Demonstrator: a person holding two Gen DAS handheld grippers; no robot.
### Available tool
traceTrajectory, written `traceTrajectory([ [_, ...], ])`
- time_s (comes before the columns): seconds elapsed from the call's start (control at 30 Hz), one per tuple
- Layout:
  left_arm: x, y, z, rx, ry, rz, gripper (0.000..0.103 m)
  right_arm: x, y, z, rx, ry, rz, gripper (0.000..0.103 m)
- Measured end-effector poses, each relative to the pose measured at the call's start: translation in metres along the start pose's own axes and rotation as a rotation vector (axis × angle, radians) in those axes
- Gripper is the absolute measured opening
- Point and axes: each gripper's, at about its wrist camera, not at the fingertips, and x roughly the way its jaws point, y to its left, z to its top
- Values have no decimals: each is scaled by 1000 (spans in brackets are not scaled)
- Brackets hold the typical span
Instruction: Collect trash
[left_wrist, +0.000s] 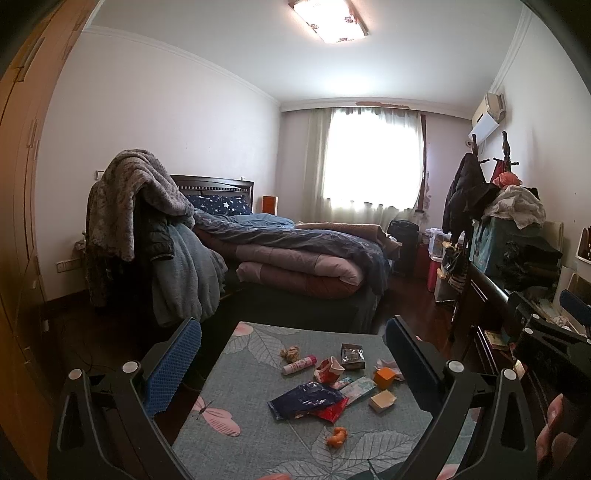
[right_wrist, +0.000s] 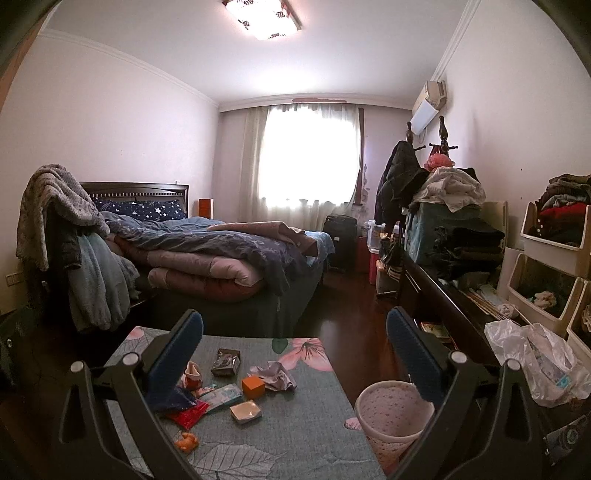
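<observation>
Trash lies on a leaf-patterned table (left_wrist: 258, 454) (right_wrist: 306, 435): a dark blue wrapper (left_wrist: 304, 398), a red wrapper (left_wrist: 332, 411) (right_wrist: 188, 413), an orange box (left_wrist: 384, 376) (right_wrist: 253, 385), a small tan box (left_wrist: 382, 400) (right_wrist: 245, 411), a pink tube (left_wrist: 299, 364), a dark foil packet (left_wrist: 352, 356) (right_wrist: 226, 362), orange peel (left_wrist: 337, 436) (right_wrist: 186, 440) and crumpled paper (right_wrist: 275, 376). A pale pink wastebasket (right_wrist: 391, 417) stands beside the table's right edge. My left gripper (left_wrist: 293, 345) and right gripper (right_wrist: 295, 338) are both open and empty, above the table.
A bed (left_wrist: 295, 254) piled with quilts stands behind the table. A chair draped with blankets (left_wrist: 140, 206) is to the left. A dark cabinet (right_wrist: 436, 295) with clothes, storage bins (right_wrist: 554, 266) and a plastic bag (right_wrist: 535, 362) line the right. Dark wooden floor (right_wrist: 351, 317) lies between.
</observation>
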Motion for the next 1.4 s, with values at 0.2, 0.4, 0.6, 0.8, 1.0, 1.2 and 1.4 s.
traceTrajectory([
  [0.2,0,0,0,2,0,0,99,3,-1,2,-4,5,3,100],
  [0.4,-1,-1,1,4,9,3,99,7,2,-5,-9,22,0,100],
  [0.6,4,1,0,3,27,4,99,21,8,-9,-15,57,0,100],
  [0.8,16,4,-1,-1,52,12,99,33,12,-15,-18,79,2,100],
  [1.0,25,5,-5,-4,70,21,99,42,15,-18,-20,94,6,100],
  [1.2,31,4,-8,0,83,26,99,52,18,-22,-23,111,13,100],
  [1.4,42,7,-12,2,106,31,99,63,19,-29,-23,135,23,100],
])
